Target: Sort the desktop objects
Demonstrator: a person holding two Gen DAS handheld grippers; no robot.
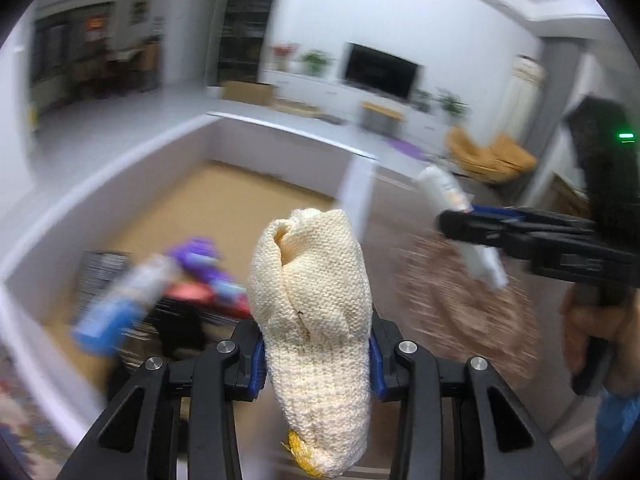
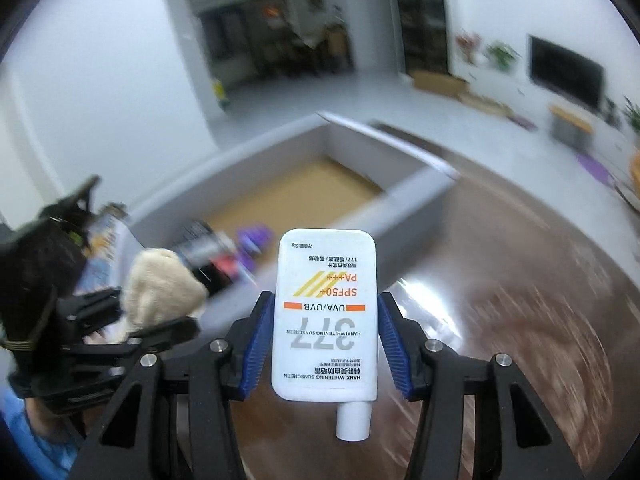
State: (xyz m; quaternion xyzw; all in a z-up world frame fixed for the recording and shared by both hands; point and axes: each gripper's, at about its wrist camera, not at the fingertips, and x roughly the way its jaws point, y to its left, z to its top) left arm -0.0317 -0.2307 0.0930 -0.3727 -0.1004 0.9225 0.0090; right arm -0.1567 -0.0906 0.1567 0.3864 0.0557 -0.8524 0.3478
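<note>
Over the open box, left to right: we list what both wrist views show.

Box (image 1: 120, 184): we see a white-walled carton with a brown cardboard floor, standing on the brown table (image 2: 520, 280); its near end holds a blurred heap of items.

Box contents: we make out a blue-and-white tube (image 1: 116, 304), a purple item (image 1: 196, 252) and something red and black beside it; blur stops us naming them more closely.

Left gripper (image 1: 316, 360): its blue-padded jaws are closed partway, pressed against both sides of a cream knitted glove (image 1: 312, 312). In the right wrist view the same gripper (image 2: 160, 320) sits at the left edge, the glove (image 2: 160, 288) bunched above its fingers.

Glove position: held in the air above the near end of the box, cuff end hanging toward the camera with a yellow edge at the bottom.

Right gripper (image 2: 326, 340): its jaws are clamped on the flat sides of a white sunscreen tube (image 2: 326, 312), label reading SPF50+ and UVA/UVB, cap pointing toward the camera.

Sunscreen position: held above the table, just right of the box's right wall. In the left wrist view the right gripper (image 1: 460, 228) reaches in from the right, the tube (image 1: 460, 216) crosswise in its tips.

Background: we note a dark television (image 1: 380, 70) on a white wall.
</note>
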